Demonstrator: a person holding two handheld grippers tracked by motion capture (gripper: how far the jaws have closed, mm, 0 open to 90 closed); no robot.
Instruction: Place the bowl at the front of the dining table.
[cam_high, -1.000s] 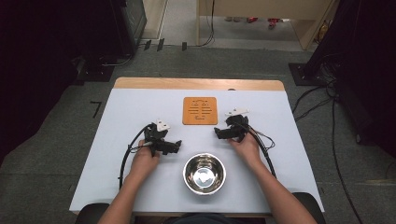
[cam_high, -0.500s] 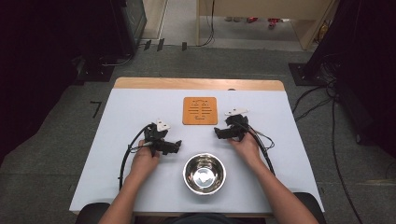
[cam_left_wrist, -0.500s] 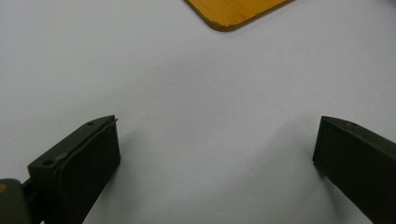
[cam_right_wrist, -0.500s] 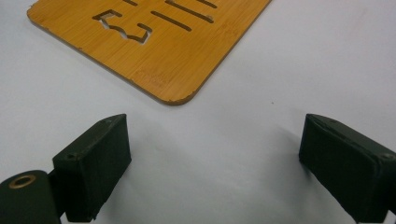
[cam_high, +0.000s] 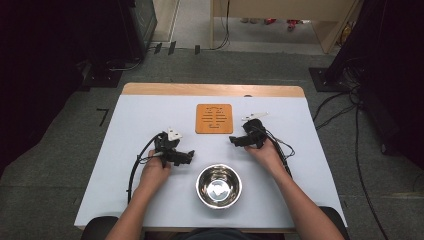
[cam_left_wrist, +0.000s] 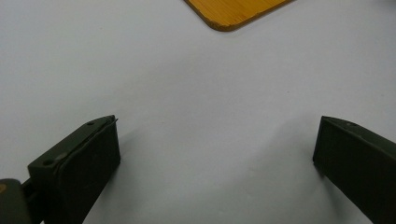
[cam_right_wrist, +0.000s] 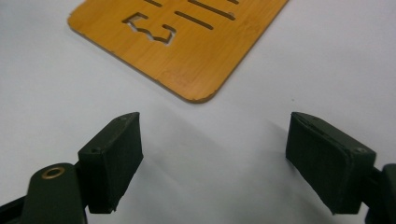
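A steel bowl (cam_high: 218, 186) stands empty near the table's front edge, between the person's two hands. Behind it lies a flat wooden trivet (cam_high: 214, 118) with cut slots. My left gripper (cam_high: 190, 158) rests on the white table left of the bowl, pointing right, open with only bare table between its jaws (cam_left_wrist: 215, 135). A corner of the trivet (cam_left_wrist: 233, 11) shows ahead of it. My right gripper (cam_high: 233, 141) lies right of the trivet, pointing left at its near corner (cam_right_wrist: 187, 37). Its jaws (cam_right_wrist: 215, 135) have just been closing a little, still open with nothing between them.
The white-covered table (cam_high: 150, 115) has a wooden strip along its far edge. Black cables trail from both grippers toward the person. Dark equipment and floor cables surround the table.
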